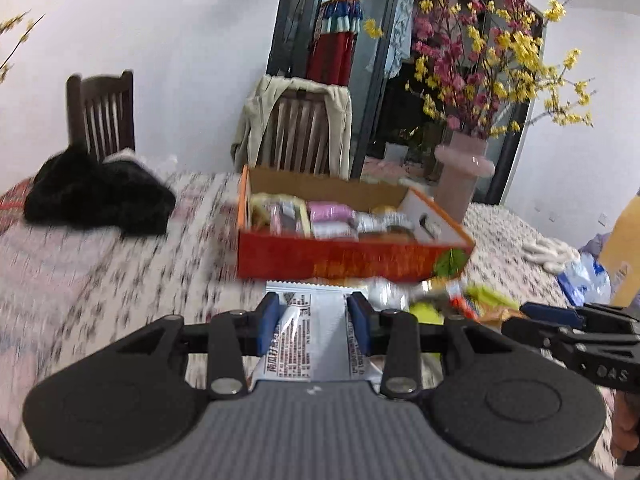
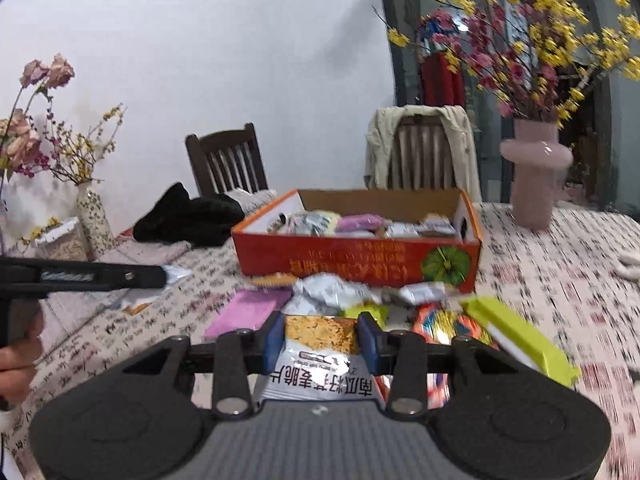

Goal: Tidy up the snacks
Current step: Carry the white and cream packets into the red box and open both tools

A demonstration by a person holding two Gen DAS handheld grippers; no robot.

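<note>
Over patterned tablecloth (image 1: 100,280), left tongs (image 1: 313,320) clamp a white packet (image 1: 308,336); right tongs (image 2: 320,340) clamp a silver packet (image 2: 320,360).

One open orange cardboard box (image 2: 356,258). Behind it, two dark wooden chairs (image 2: 228,160). Right of it, one pink glass vase (image 2: 534,172). Left of it, one patterned ceramic vase (image 2: 94,218), one black garment (image 2: 188,218). Two tools (image 2: 320,340).
</note>
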